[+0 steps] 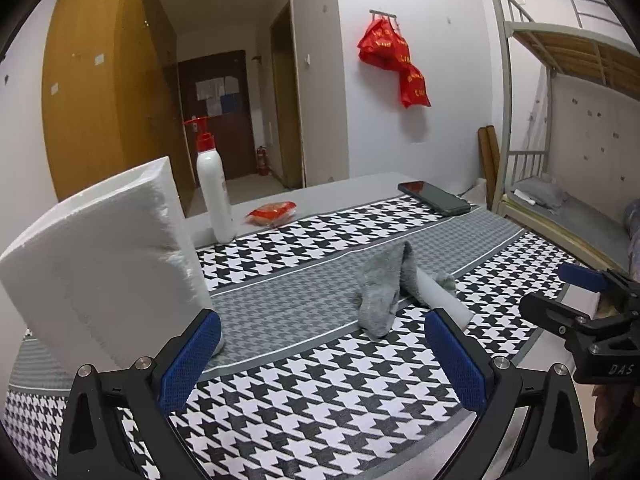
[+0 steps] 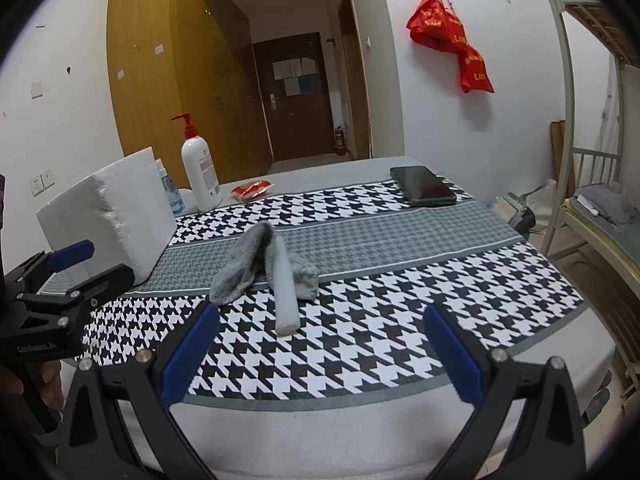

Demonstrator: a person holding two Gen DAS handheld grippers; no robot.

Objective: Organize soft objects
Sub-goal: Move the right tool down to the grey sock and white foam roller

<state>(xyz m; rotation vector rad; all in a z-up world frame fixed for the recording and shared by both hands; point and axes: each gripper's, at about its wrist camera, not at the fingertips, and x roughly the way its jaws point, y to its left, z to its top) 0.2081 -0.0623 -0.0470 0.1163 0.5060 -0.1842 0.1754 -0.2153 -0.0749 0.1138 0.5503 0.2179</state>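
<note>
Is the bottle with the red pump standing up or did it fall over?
Standing up. The pump bottle sits on its base on the table, its red pump on top.

White walls, wooden wardrobe ahead-left, dark door straight ahead down hallway — metal bunk bed far right w/ red bags hung on wall.

right gripper, jaws wide apart above a houndstooth cloth. ahead, a grey sock draped over a pale foam cylinder. left: white foam block, with the left gripper just before it. behind: pump bottle, red packet, phone.
</note>
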